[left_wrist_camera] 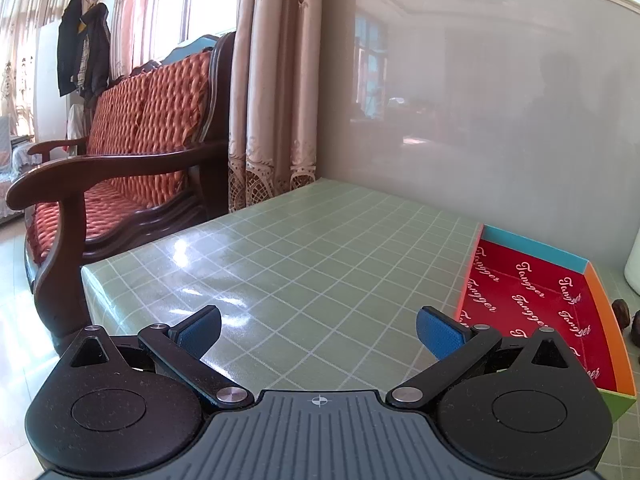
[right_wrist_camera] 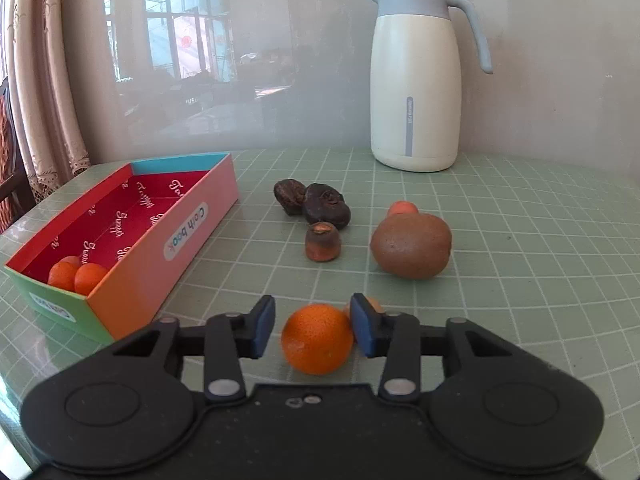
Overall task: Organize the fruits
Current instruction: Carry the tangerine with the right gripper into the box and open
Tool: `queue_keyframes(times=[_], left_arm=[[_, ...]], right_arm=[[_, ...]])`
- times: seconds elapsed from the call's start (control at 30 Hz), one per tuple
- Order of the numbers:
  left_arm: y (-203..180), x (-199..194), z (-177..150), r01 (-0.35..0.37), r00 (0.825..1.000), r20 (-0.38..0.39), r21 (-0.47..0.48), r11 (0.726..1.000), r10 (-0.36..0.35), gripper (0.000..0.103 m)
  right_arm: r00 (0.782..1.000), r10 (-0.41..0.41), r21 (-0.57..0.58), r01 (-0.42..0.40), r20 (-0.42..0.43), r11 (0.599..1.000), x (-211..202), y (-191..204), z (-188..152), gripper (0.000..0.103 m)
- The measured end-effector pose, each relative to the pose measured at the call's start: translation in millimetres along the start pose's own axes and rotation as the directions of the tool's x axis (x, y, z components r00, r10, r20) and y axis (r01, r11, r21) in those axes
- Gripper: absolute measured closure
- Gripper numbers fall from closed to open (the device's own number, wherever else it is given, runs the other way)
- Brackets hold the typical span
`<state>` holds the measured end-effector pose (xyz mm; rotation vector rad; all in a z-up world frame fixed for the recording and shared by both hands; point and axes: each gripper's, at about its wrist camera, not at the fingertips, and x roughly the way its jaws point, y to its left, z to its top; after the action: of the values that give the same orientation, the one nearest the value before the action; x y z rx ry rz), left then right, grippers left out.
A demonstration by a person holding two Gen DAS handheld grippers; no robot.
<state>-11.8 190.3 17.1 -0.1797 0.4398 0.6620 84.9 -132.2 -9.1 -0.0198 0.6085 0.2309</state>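
Note:
In the right wrist view my right gripper (right_wrist_camera: 313, 326) is open around an orange mandarin (right_wrist_camera: 316, 338) on the table; the right pad touches or nearly touches it, the left pad stands apart. Another small orange fruit (right_wrist_camera: 374, 304) peeks out behind the right pad. A brown kiwi (right_wrist_camera: 411, 246), a small orange fruit (right_wrist_camera: 403, 208) behind it and three dark brown fruits (right_wrist_camera: 316, 208) lie further back. A colourful box (right_wrist_camera: 160, 248) with a red inside holds small oranges (right_wrist_camera: 76, 276) at its near end. My left gripper (left_wrist_camera: 319, 330) is open and empty over the table, left of the box (left_wrist_camera: 532, 300).
A white and grey thermos jug (right_wrist_camera: 416, 80) stands at the back by the wall. The table has a green grid cloth (left_wrist_camera: 300, 248). A wooden sofa with red cushions (left_wrist_camera: 132, 152) and a curtain stand off the table's left side.

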Motion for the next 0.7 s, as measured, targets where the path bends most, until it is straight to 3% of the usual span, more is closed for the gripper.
queue_keyframes(times=[0.33, 0.43, 0.5, 0.7], left_arm=[[-5.6, -1.3, -0.5, 0.010, 1.000, -0.003, 0.004, 1.000, -0.010, 0.000], [-7.8, -2.2, -0.5, 0.012, 1.000, 0.000, 0.005, 1.000, -0.012, 0.000], [-9.2, -2.6, -0.6, 0.014, 1.000, 0.000, 0.007, 1.000, -0.014, 0.000], [-8.9, -3.0, -0.4, 0.015, 1.000, 0.003, 0.011, 1.000, -0.015, 0.000]], right_arm=[[1.000, -0.008, -0.082, 0.010, 0.021, 0.997, -13.9, 12.3, -8.5, 0.066], [0.998, -0.056, -0.130, 0.054, -0.013, 0.990, -7.3, 15.1, -12.4, 0.059], [0.998, -0.031, -0.074, 0.027, -0.054, 0.997, 0.0, 5.0, -14.4, 0.064], [0.999, 0.009, -0.002, -0.010, -0.045, 1.000, -1.1, -3.6, -13.7, 0.065]])
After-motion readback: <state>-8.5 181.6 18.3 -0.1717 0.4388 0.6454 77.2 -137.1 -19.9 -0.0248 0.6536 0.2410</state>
